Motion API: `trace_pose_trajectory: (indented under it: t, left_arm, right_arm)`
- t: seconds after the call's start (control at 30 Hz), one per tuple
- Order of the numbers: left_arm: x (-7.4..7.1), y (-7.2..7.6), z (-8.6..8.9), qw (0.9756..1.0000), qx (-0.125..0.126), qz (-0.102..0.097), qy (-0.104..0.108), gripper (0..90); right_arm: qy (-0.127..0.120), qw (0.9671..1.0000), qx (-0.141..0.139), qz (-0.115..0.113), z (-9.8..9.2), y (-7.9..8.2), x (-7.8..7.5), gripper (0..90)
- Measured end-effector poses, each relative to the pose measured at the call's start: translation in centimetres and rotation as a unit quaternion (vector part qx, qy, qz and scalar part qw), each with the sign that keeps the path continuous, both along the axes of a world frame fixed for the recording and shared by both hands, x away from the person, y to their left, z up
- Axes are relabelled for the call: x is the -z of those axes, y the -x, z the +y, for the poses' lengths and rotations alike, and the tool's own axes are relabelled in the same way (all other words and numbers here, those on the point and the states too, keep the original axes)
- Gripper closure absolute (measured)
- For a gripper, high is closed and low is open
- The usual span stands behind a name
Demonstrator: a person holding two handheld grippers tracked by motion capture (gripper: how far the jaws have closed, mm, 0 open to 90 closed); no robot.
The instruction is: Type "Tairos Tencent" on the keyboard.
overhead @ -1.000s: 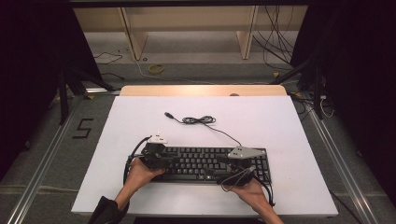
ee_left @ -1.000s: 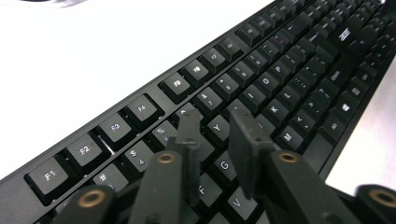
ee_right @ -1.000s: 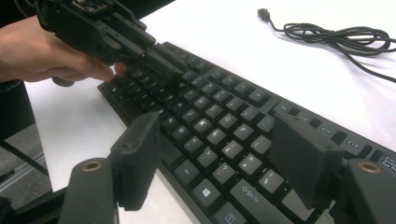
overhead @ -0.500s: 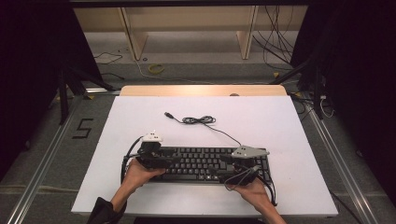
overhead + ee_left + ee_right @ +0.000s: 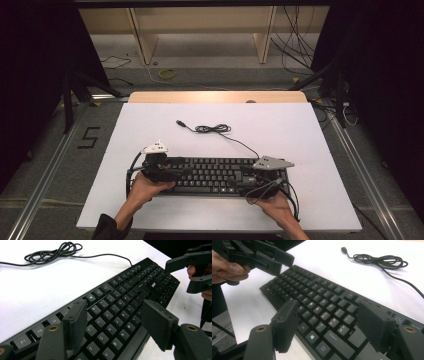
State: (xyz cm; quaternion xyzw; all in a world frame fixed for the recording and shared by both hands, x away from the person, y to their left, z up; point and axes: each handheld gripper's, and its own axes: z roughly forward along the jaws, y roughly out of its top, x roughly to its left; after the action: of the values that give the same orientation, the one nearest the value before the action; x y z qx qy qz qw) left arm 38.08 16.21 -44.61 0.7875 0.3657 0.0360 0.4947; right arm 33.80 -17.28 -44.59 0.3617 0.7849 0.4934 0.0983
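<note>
Keyboard (image 5: 212,175) lying on the white table (image 5: 150,125), its cable (image 5: 212,129) coiled beyond. High view showing both hands; gripper views revealing key legends. Left gripper (image 5: 113,323) having just been opening, jaws wide over the keys, touching nothing. Right gripper (image 5: 329,323) likewise gaping, empty.

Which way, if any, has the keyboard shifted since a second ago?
No. The keyboard lies in the same spot on the white table, its right end as far from the table's right edge as before.
</note>
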Motion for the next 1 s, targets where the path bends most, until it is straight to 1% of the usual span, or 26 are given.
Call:
trace_pose_trajectory:
  t: [0.2, 0.33, 0.53, 0.63, 0.73, 0.87, 1.0]
  left_arm:
    - [-0.1, 0.8, 0.7, 1.0000, 0.001, -0.007, 0.003, 35.8]
    - [0.0, 1.2, 1.1, 1.0000, 0.000, -0.006, 0.007, 35.0]
    - [0.3, 2.0, 1.6, 0.9999, 0.002, -0.008, 0.006, 32.9]
    - [0.4, 2.4, 1.8, 0.9999, 0.001, -0.012, 0.007, 32.2]
    - [0.4, 2.8, 2.0, 0.9998, -0.001, -0.015, 0.014, 32.1]
    - [0.4, 3.4, 2.3, 0.9997, 0.001, -0.021, 0.015, 32.0]
    - [0.6, 3.9, 2.5, 0.9996, 0.000, -0.022, 0.017, 31.9]
  right_arm:
    - [-0.003, 1.0000, 0.006, -0.002, -0.7, 0.3, 0.0, 34.3]
    - [-0.003, 1.0000, 0.009, -0.002, -1.2, 0.5, 0.1, 34.3]
    - [-0.004, 0.9999, 0.012, -0.001, -1.8, 0.9, 0.2, 34.2]
    - [-0.005, 0.9999, 0.014, -0.003, -2.2, 1.2, 0.3, 34.0]
    - [-0.008, 0.9998, 0.017, -0.009, -2.7, 1.5, 0.3, 34.0]
    - [-0.012, 0.9996, 0.023, -0.012, -3.4, 1.9, 0.2, 34.0]
    - [-0.015, 0.9993, 0.029, -0.015, -4.0, 2.2, 0.3, 34.1]
